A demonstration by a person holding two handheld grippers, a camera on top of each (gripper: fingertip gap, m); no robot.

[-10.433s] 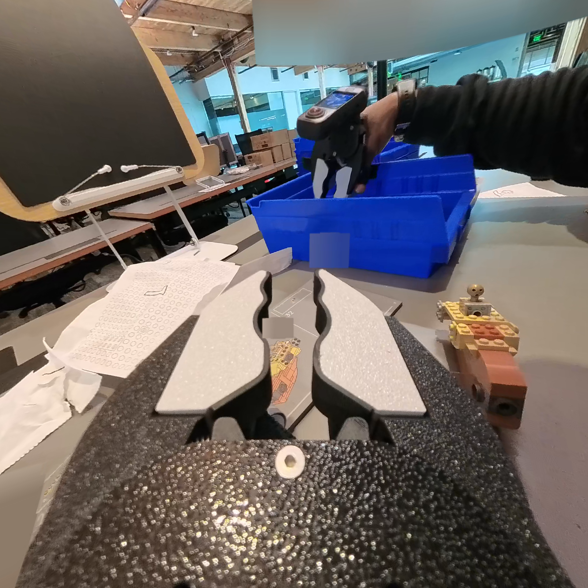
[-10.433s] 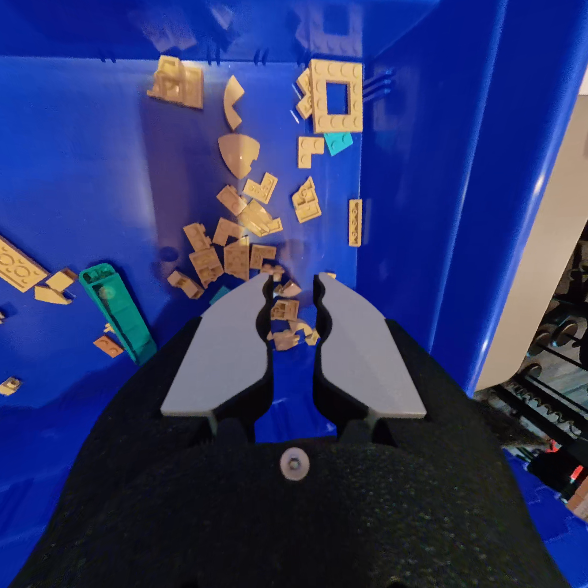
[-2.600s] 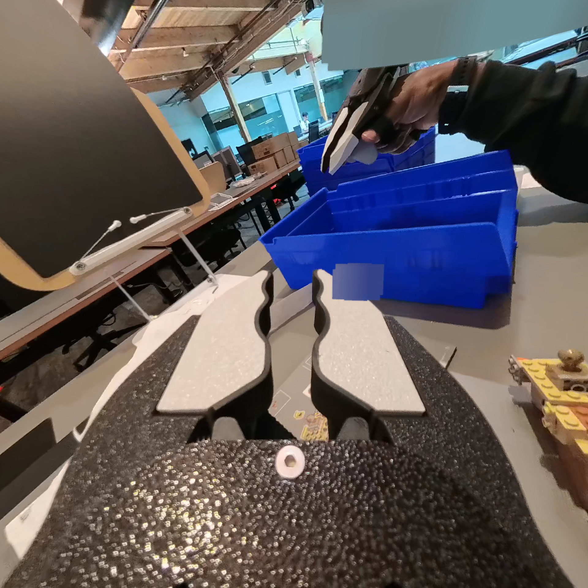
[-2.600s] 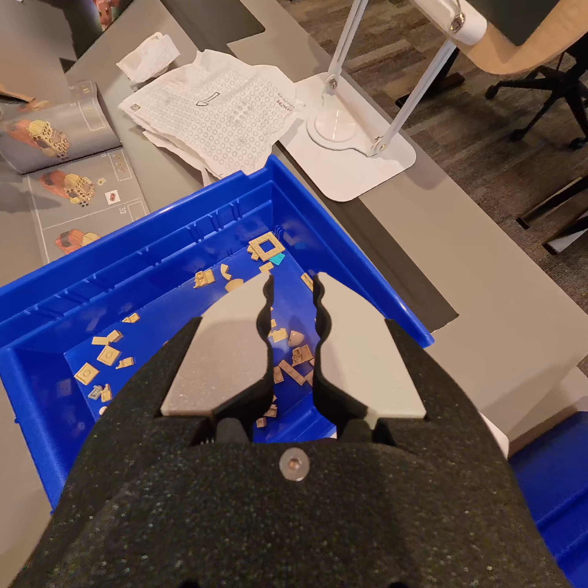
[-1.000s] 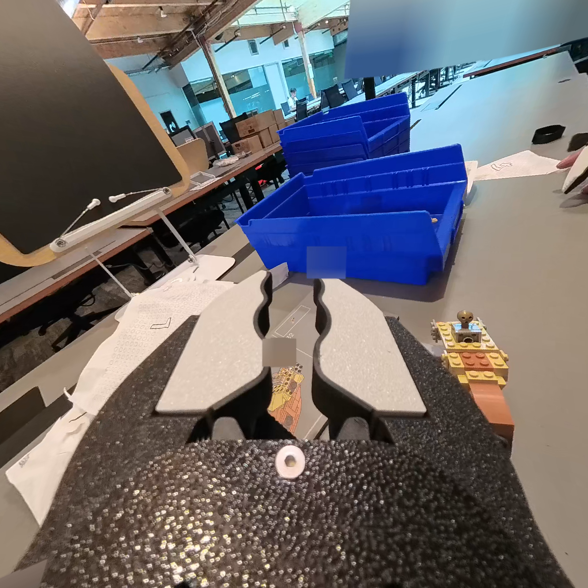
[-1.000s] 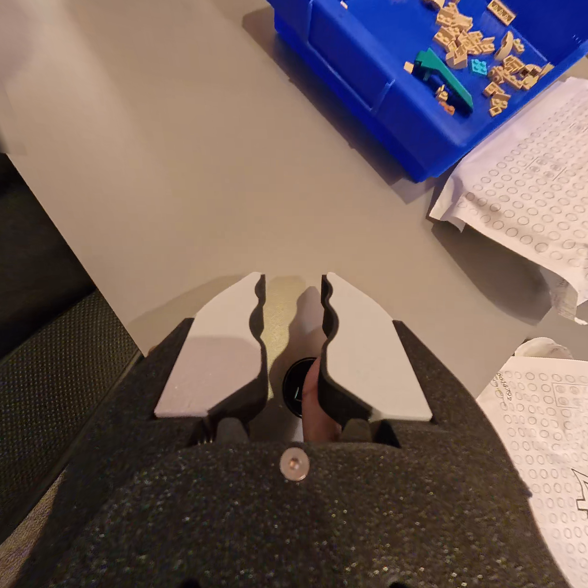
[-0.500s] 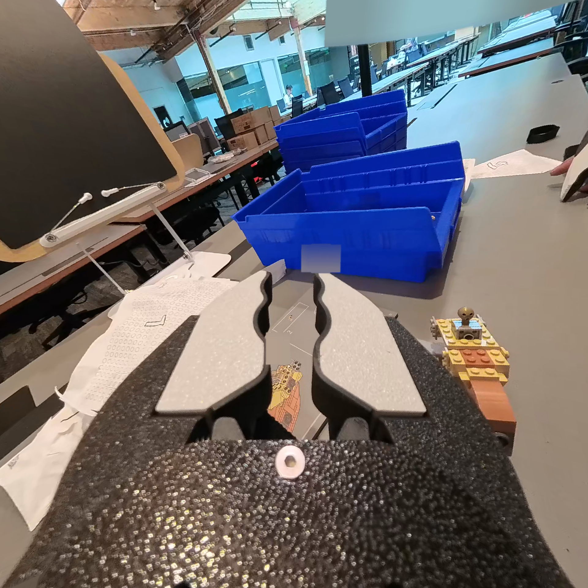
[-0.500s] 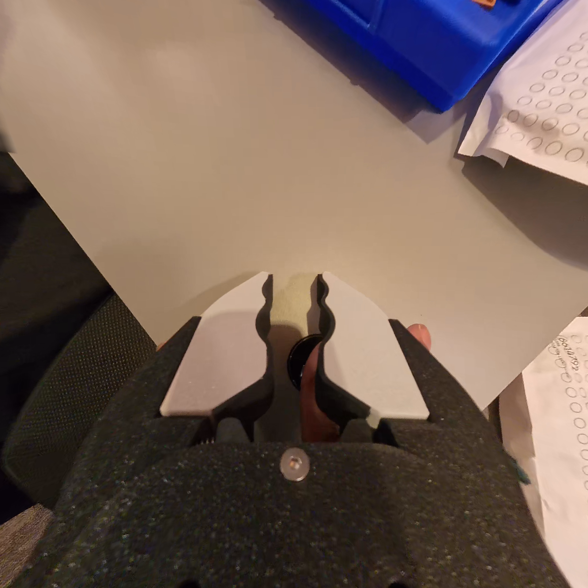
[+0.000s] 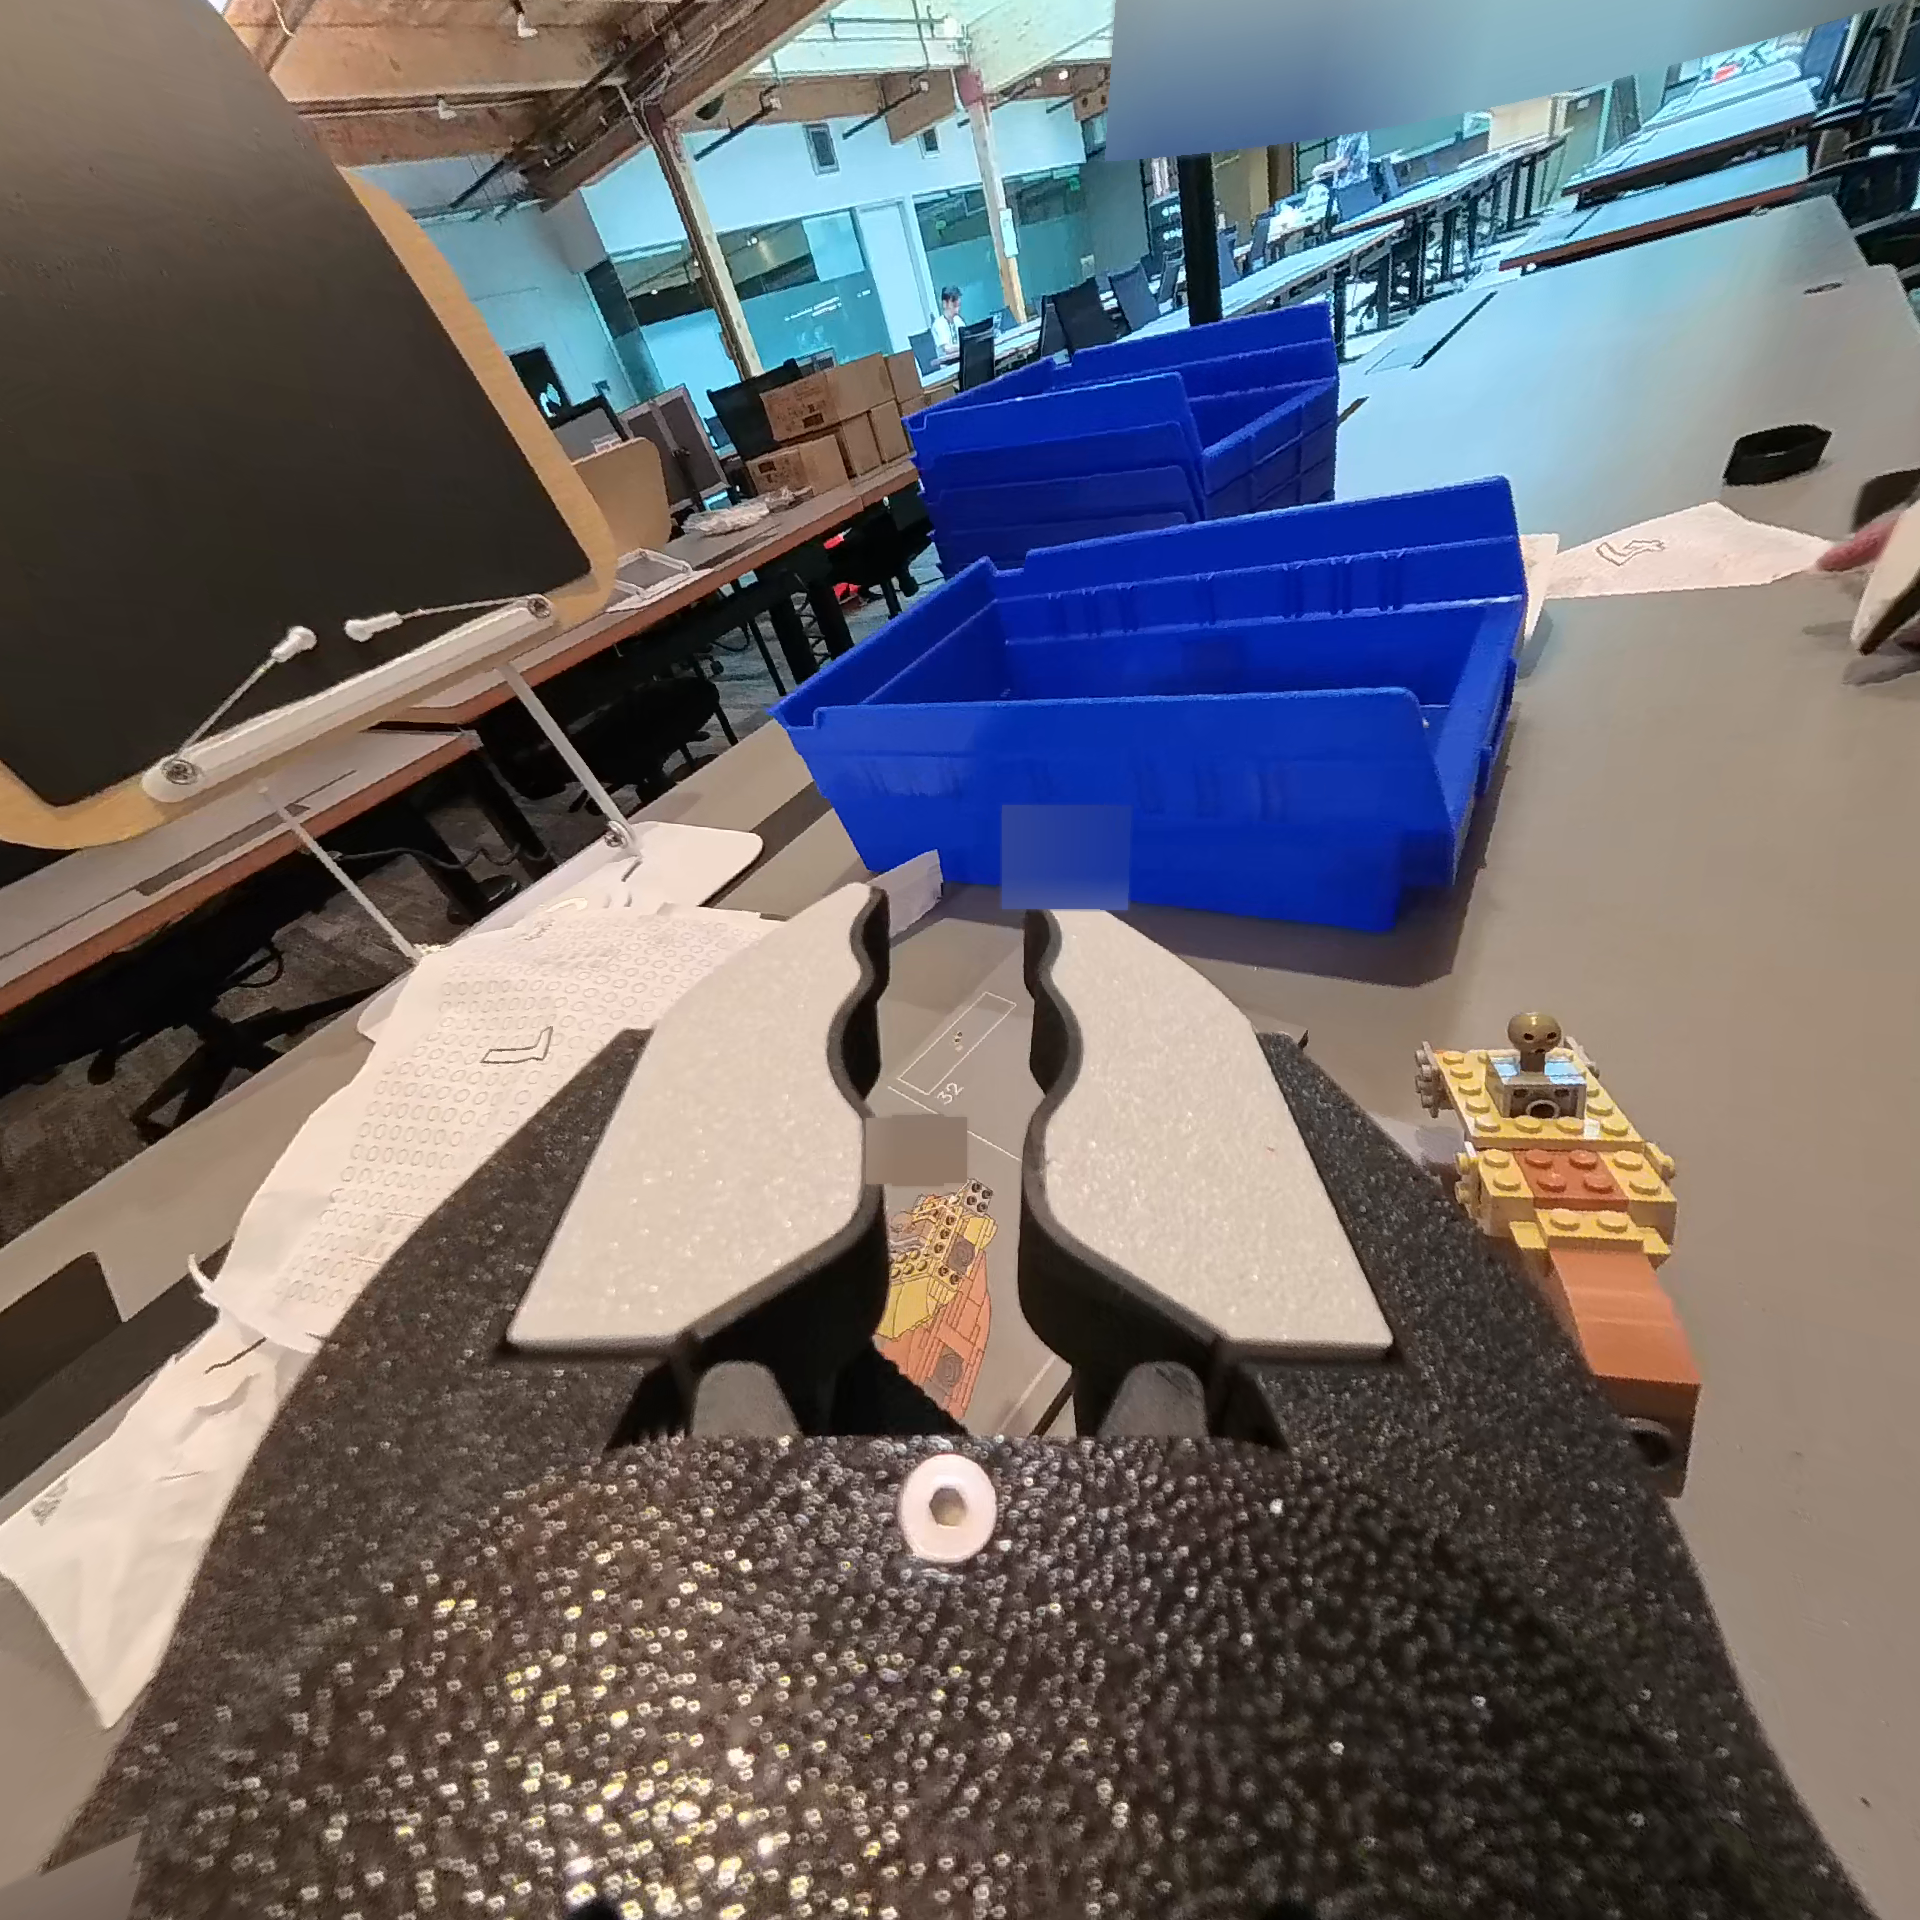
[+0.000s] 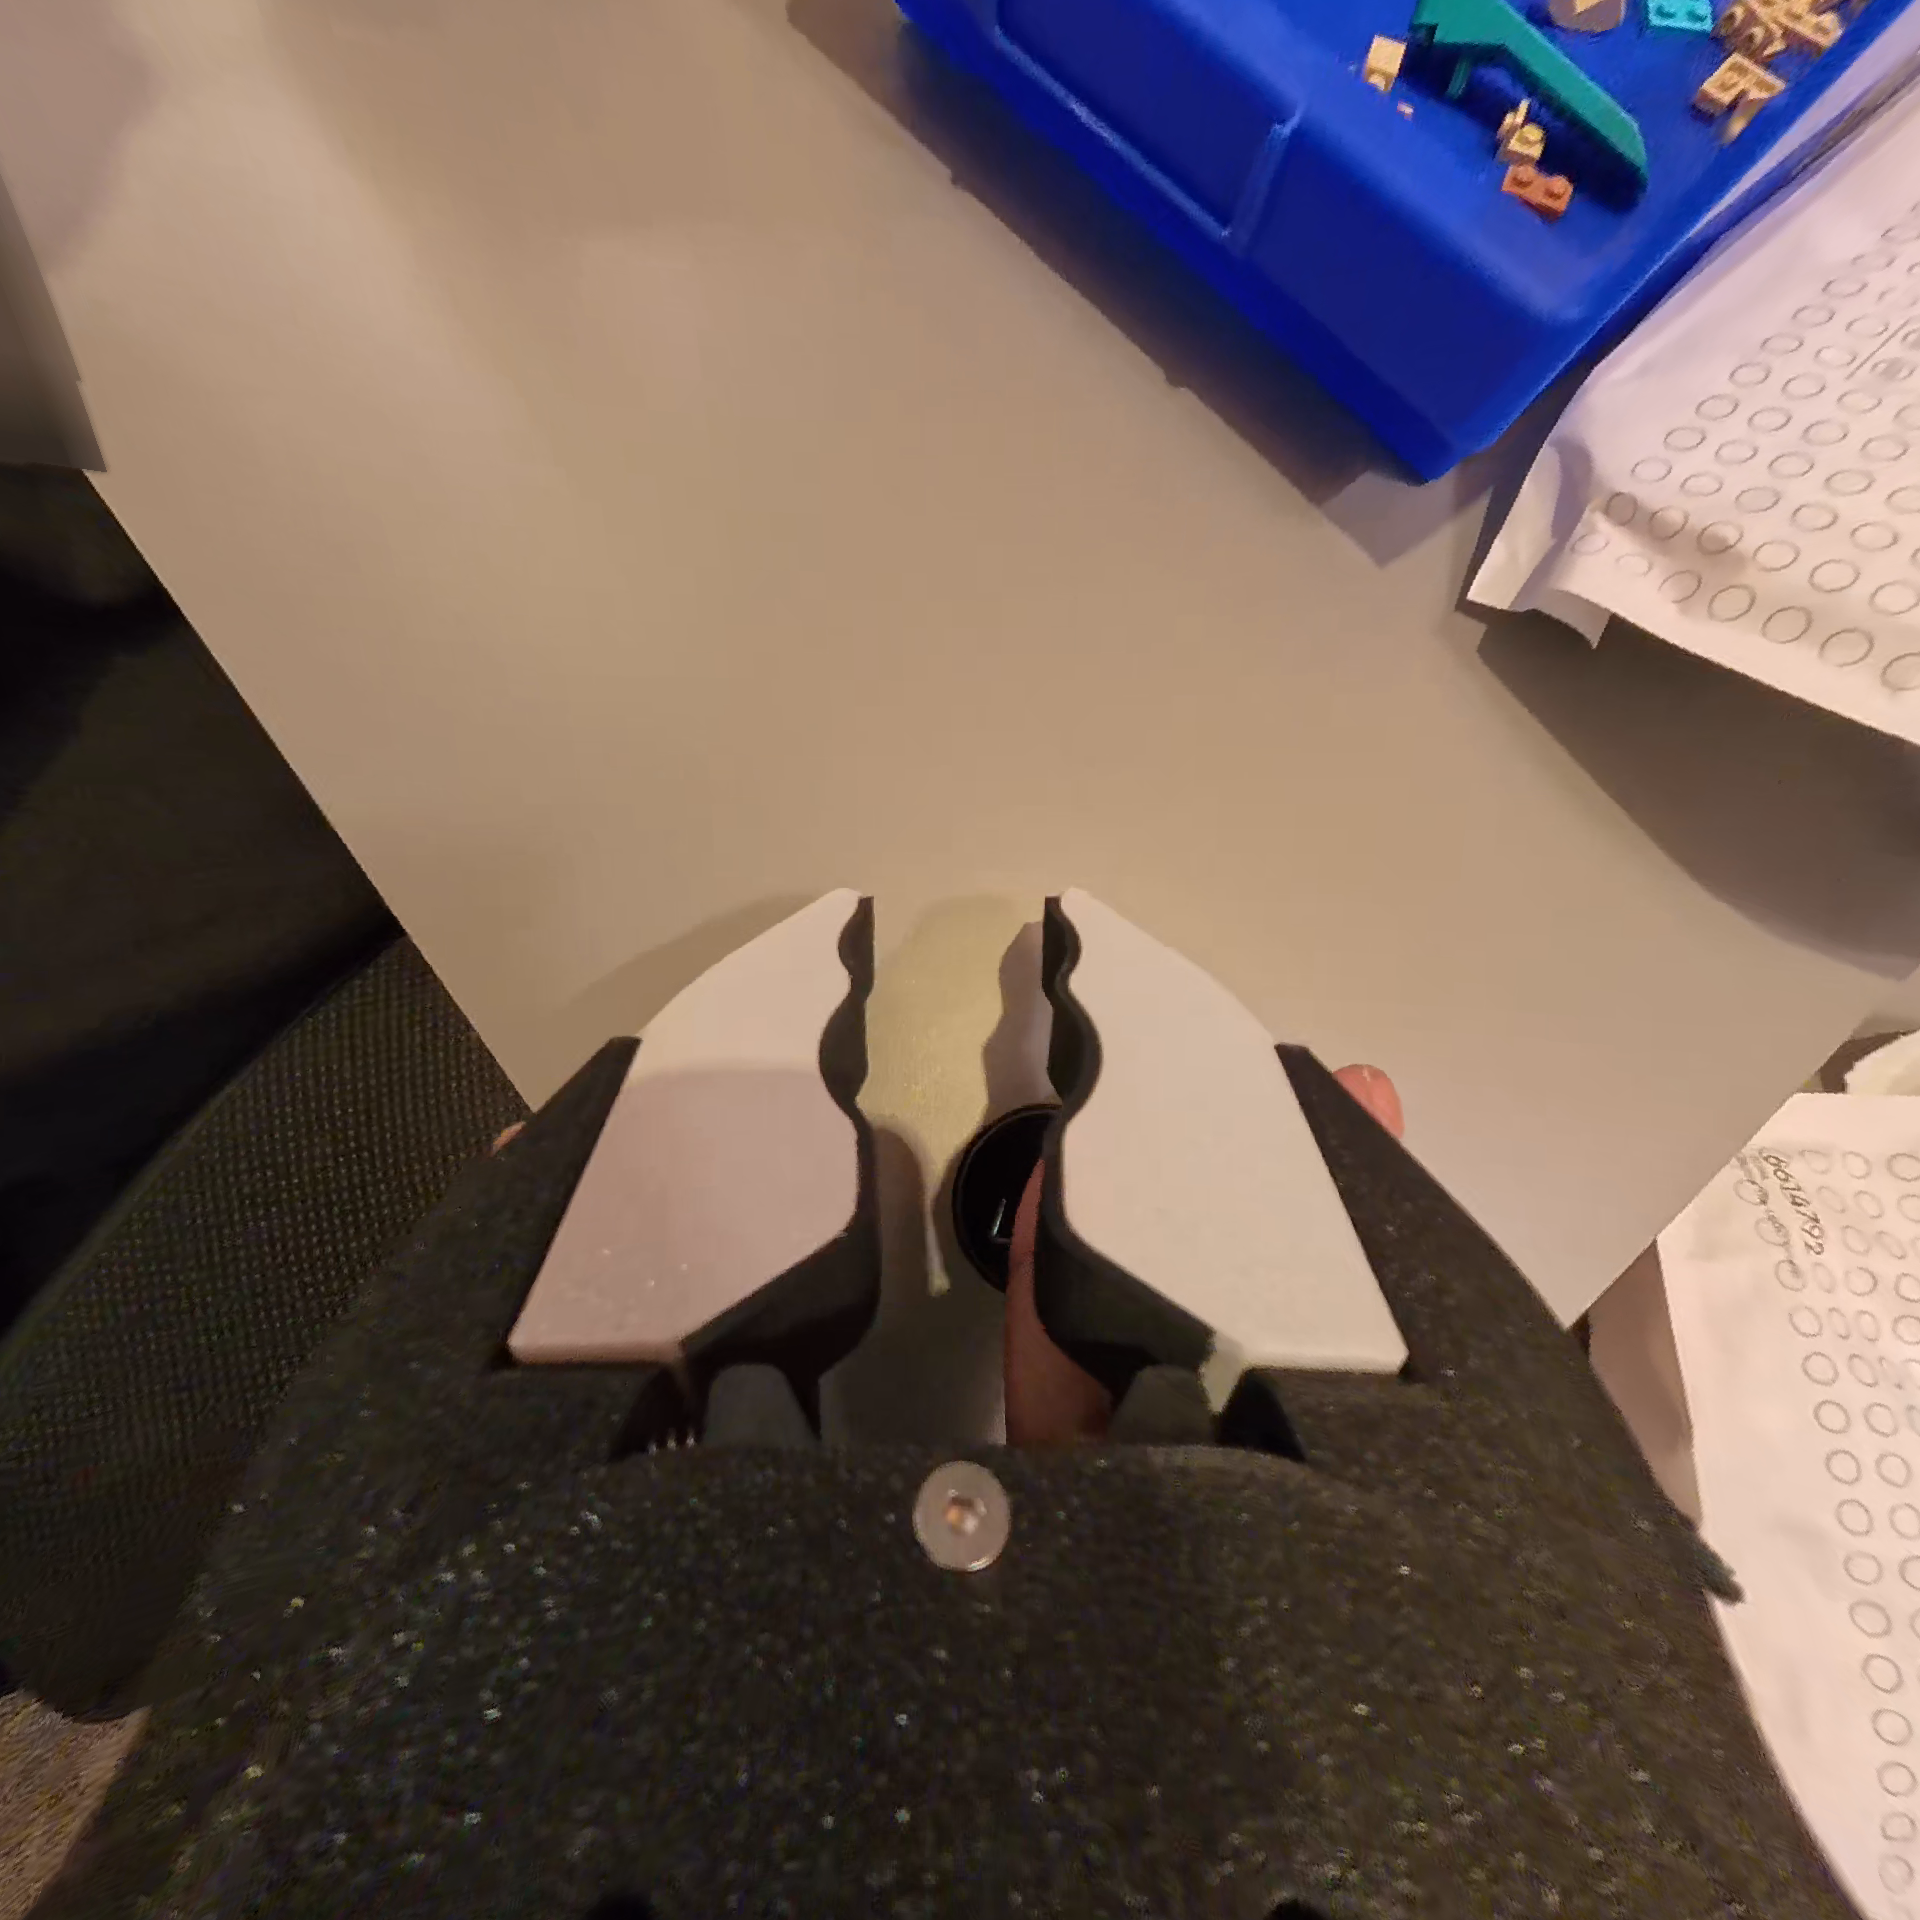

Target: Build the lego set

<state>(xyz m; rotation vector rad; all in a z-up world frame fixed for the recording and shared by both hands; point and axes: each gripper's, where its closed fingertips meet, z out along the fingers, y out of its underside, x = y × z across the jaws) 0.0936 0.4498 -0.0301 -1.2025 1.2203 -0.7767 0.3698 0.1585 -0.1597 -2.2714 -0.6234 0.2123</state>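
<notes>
In the left wrist view, the partly built lego model (image 9: pixel 1548 1174), yellow and orange bricks on a brown piece with a small dark figure head on top, sits on the grey table right of my left gripper (image 9: pixel 951 925). That gripper is open and empty above the instruction booklet (image 9: pixel 940 1278). In the right wrist view, my right gripper (image 10: pixel 956 914) is open and empty over bare table near its edge. A blue bin (image 10: pixel 1351 260) with loose tan and orange bricks and a teal piece (image 10: pixel 1527 83) lies ahead to the right. A finger (image 10: pixel 1039 1309) and a black round part show below the jaws.
Blue bins (image 9: pixel 1195 748) stand ahead of the left gripper, with more stacked behind. White paper bags (image 9: pixel 468 1091) lie at left and also show in the right wrist view (image 10: pixel 1766 499). A tilted black board on a stand (image 9: pixel 208 416) is far left. A dark mesh chair (image 10: pixel 208 1195) is past the table edge. My right fingertips sit around 45 cm from my left ones.
The right gripper dipped back toward the table edge, then swung forward again so the bin's bricks are back in view. The left gripper has barely moved.
</notes>
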